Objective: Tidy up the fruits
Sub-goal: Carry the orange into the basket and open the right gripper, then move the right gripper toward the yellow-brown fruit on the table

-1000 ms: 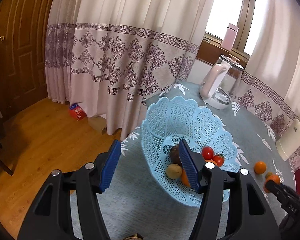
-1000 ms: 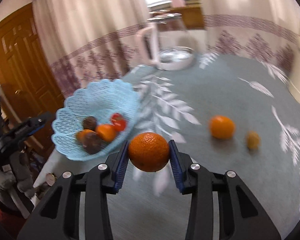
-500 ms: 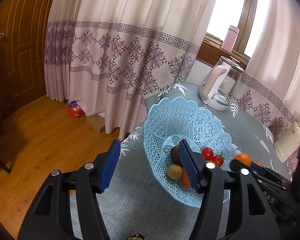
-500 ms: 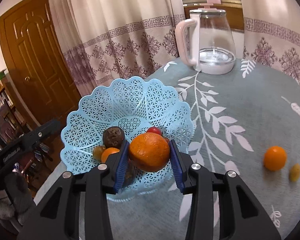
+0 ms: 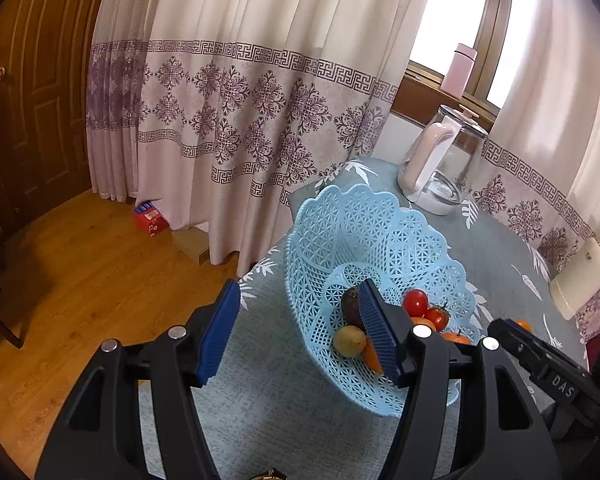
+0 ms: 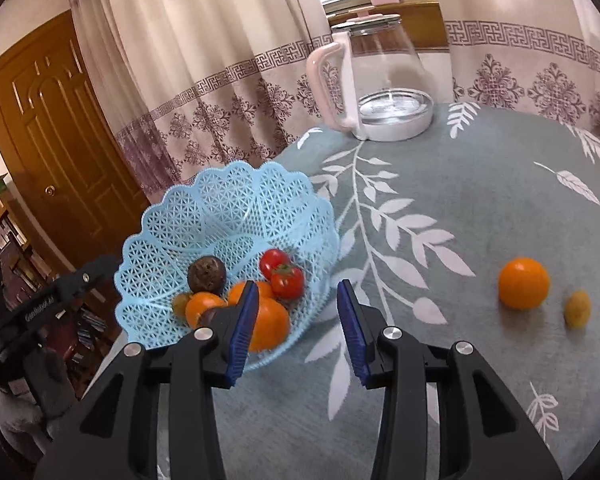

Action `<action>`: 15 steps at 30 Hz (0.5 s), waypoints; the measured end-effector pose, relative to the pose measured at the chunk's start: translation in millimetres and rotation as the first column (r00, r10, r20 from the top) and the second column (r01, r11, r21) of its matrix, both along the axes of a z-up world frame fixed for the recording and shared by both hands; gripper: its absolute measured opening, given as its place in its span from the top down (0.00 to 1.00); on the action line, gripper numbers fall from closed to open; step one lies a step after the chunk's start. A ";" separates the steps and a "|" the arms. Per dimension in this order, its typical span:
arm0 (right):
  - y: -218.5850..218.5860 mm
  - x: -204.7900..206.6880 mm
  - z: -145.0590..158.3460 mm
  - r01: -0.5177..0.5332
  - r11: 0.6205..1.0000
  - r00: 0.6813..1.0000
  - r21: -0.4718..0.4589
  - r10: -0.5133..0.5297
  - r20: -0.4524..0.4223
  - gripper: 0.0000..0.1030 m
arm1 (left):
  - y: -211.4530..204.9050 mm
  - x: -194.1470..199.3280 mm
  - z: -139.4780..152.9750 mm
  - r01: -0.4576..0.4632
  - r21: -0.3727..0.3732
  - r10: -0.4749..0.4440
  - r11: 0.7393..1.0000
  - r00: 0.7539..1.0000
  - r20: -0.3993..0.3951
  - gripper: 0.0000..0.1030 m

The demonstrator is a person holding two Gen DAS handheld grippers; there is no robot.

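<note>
Now both tools are empty. The right tool has its jaws apart, with nothing between the blue pads, and sits at the near rim of the blue lattice basket; the left pad overlaps the basket's edge in the right wrist view, while the right pad is over bare cloth. Just beyond that left pad a large orange lies in the basket with a second orange fruit, two red tomatoes, a dark brown round fruit and a small yellowish fruit, mostly hidden. The left tool is also apart and holds nothing; its right pad stands over the basket's near wall.

Two fruits are not yet gathered: an orange and a small yellow-green fruit lie on the bench at about three o'clock from the right tool, well apart from it and just beside each other.

As I judge it, the main risk is the basket. It looks light and stands near the bench edge at nine o'clock, so a pad catching the lattice as the right tool pulls away could drag or tip it. The round fruit on the bench could roll if nudged off-centre, and the small one beside the orange could be knocked during the reach. The glass kettle at twelve o'clock stands well clear.
</note>
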State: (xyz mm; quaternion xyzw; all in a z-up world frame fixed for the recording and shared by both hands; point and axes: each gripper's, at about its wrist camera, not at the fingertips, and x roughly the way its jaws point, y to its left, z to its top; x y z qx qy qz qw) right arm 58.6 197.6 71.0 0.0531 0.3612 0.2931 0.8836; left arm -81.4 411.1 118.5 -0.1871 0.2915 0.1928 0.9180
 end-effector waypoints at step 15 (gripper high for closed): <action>-29.3 -17.7 -21.4 0.056 0.998 0.998 -0.031 -0.056 -0.028 0.60 | -10.0 2.8 1.5 0.024 0.006 -0.024 1.000 1.000 -0.003 0.38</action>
